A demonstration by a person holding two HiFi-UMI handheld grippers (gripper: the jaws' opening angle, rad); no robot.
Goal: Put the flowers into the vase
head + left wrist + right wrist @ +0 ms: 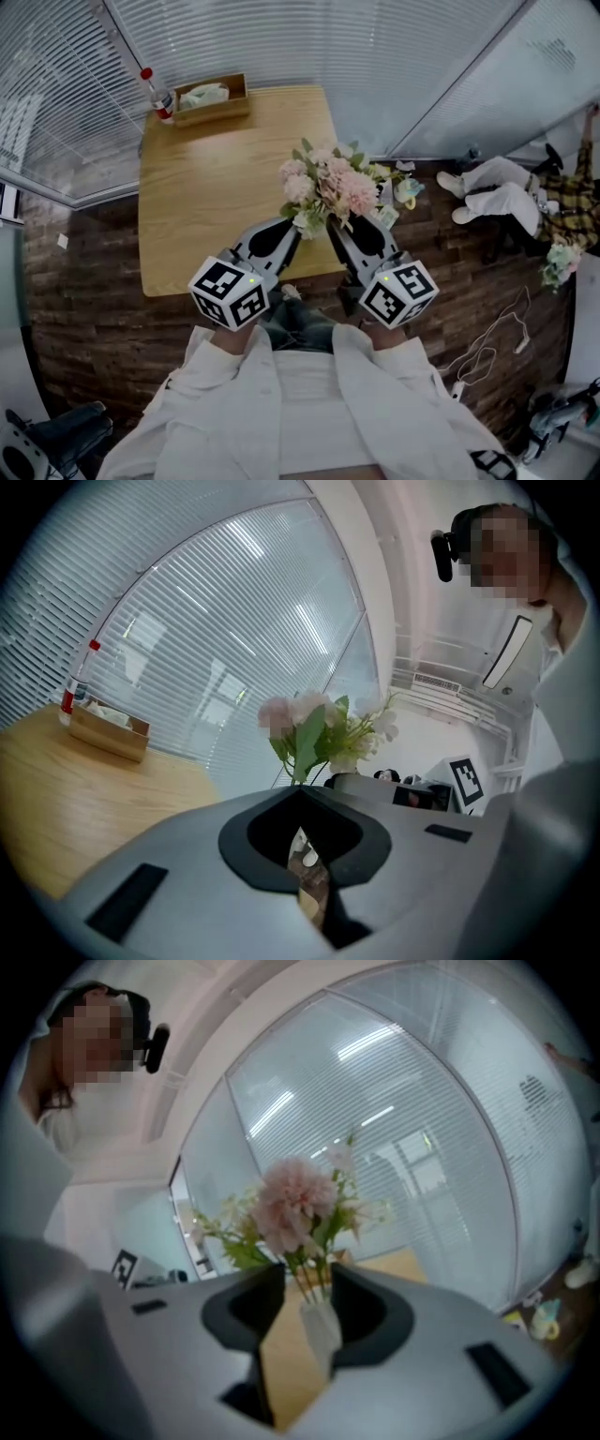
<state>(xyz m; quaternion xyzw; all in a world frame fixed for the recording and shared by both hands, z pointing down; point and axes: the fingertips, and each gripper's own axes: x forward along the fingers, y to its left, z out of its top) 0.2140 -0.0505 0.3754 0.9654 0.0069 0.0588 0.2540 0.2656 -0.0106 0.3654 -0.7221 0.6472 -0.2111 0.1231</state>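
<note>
Fingers (pixel 169 855) of the left gripper (pixel 300 794) pinch the flowers (pixel 330 183) by their stems; the right gripper (pixel 307 1279) gapes around the white vase (pixel 322 1327). Flowers stand upright in that vase, blooms up, at the table (pixel 206 187) corner.

Person in a white open jacket (pixel 394 412) over a white top (pixel 300 394) and blue jeans (pixel 305 326). The left gripper (pixel 287 228) and right gripper (pixel 336 228) are grey with black jaw linings, each bearing 1 black-and-white marker cube (pixel 228 291).

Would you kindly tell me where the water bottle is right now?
In the head view, the bottle stands at the far left corner of the table, just left of the wooden box and well away from the flowers.
</note>
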